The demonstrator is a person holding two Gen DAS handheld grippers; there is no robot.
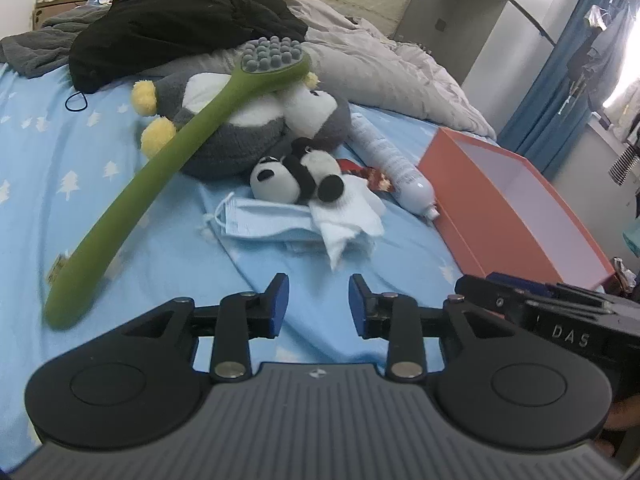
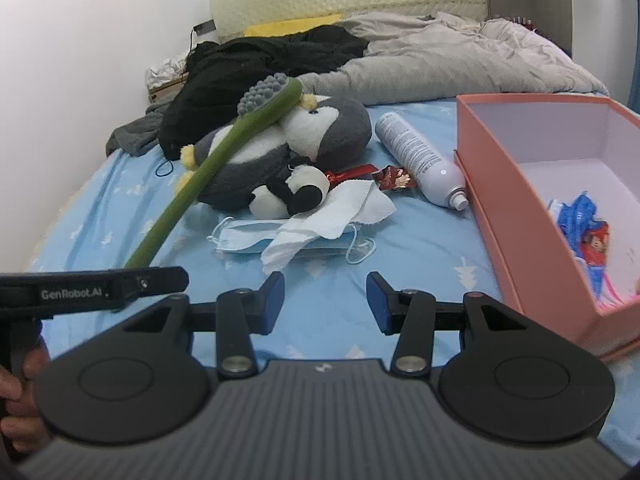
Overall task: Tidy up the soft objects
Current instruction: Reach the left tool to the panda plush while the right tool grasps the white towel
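Penguin (image 2: 320, 128) mid-bed (image 2: 400, 312), brush (image 2: 224, 148) leaning across it. Panda (image 2: 296, 188) in front, on tissue (image 2: 336, 216) over mask (image 2: 244, 240). Bottle (image 2: 420, 160) right of penguin; box (image 2: 520, 216) far right. Clothes (image 2: 256, 68) behind.

Black tongs (image 1: 318, 304) with blue pads (image 1: 280, 304), silver screws, ribbed grey housing.

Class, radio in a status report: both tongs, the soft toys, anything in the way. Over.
Left tongs open, empty. Right tongs open, empty. Panda plush lies against penguin plush, outside pink box. Green brush leans across the penguin.
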